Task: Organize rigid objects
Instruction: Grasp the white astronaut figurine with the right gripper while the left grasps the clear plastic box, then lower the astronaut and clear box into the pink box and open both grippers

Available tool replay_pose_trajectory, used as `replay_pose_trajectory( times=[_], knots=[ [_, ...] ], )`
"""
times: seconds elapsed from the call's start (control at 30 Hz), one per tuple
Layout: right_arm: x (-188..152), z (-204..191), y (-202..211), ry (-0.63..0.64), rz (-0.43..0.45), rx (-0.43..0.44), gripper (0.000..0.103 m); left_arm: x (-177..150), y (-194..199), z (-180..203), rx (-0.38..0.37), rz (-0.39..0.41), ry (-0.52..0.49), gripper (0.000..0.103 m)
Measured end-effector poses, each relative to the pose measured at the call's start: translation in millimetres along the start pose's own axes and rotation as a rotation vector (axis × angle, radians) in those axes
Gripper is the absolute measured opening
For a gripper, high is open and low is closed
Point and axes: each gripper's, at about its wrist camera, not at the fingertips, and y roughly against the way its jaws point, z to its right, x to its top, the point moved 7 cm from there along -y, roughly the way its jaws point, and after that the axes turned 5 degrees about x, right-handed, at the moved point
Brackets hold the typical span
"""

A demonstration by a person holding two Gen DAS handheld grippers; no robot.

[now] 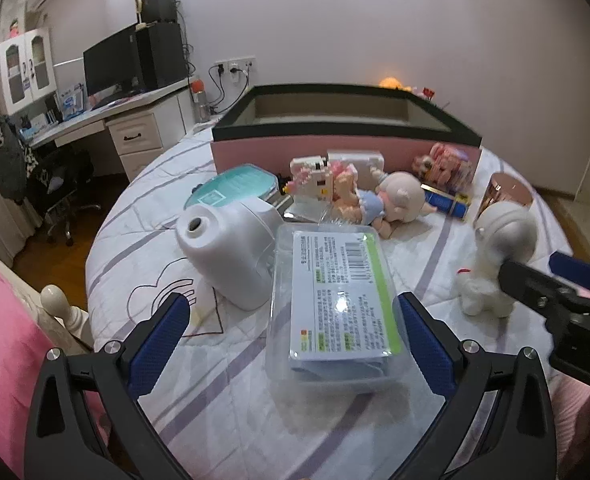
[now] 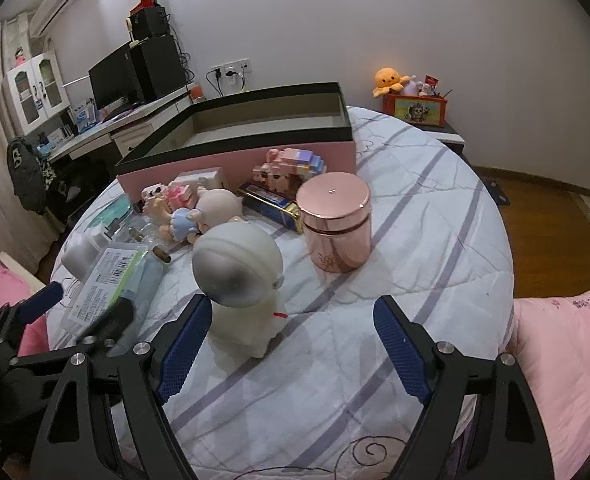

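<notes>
1. Jaws of the left gripper (image 1: 291,344) stand wide apart, nothing pressed between the pads; the clear plastic case (image 1: 335,304) lies flat on the bedspread (image 1: 423,264) between them, its right edge just beside the right pad.
2. Jaws of the right gripper (image 2: 295,350) are likewise apart and empty; the white astronaut figure (image 2: 241,280) stands upright just beside the left pad, not centred in the gap.
3. Case: probably light, stiff but thin-walled, and glossy, so likely slippery. Its long sides look the best hold, with gentle pressure so the shell does not flex.
4. Figure: seemingly hard and smooth with a rounded helmet that pads could slide off. The narrower body below looks safer; it may topple if nudged.
5. Beyond them the pink box (image 2: 255,160) sits open, seemingly the destination.
</notes>
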Motion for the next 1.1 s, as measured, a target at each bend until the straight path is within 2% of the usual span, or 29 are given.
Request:
replay_pose_trajectory(
  times=[0.17, 0.2, 0.23, 0.3, 0.37, 0.6, 0.9, 1.1],
  knots=[
    [2.1, -13.3, -15.3, 0.015, -0.032, 0.033, 0.082, -4.9, -10.4, 0.8, -0.088, -0.038, 0.038, 0.077],
    [1.5, -14.6, -19.0, 0.013, -0.039, 0.040, 0.077, -4.4, -10.9, 1.1, -0.094, -0.037, 0.036, 0.069],
    [1.4, -15.2, -23.4, 0.002, -0.046, 0.056, 0.074, -3.9, -11.8, 2.4, -0.102, -0.037, 0.032, 0.066],
    [1.9, -16.0, -32.4, -0.017, -0.056, 0.082, 0.060, -4.1, -12.1, 3.0, -0.105, -0.035, 0.025, 0.066],
    [2.5, -17.4, -39.4, -0.021, -0.058, 0.101, 0.055, -4.4, -10.9, 3.6, -0.119, -0.032, 0.031, 0.066],
    [-0.5, -13.6, -30.2, -0.026, -0.030, 0.124, 0.054, -2.9, -2.5, 2.0, -0.144, -0.009, 0.043, 0.065],
    [7.4, -19.3, 3.3, 0.006, 0.010, 0.138, 0.054, 2.0, 37.9, -6.1, -0.171, 0.038, 0.057, 0.065],
    [33.3, -31.5, 29.9, 0.033, 0.041, 0.172, 0.054, 36.7, 73.8, -17.3, -0.168, 0.097, 0.068, 0.065]
  ],
)
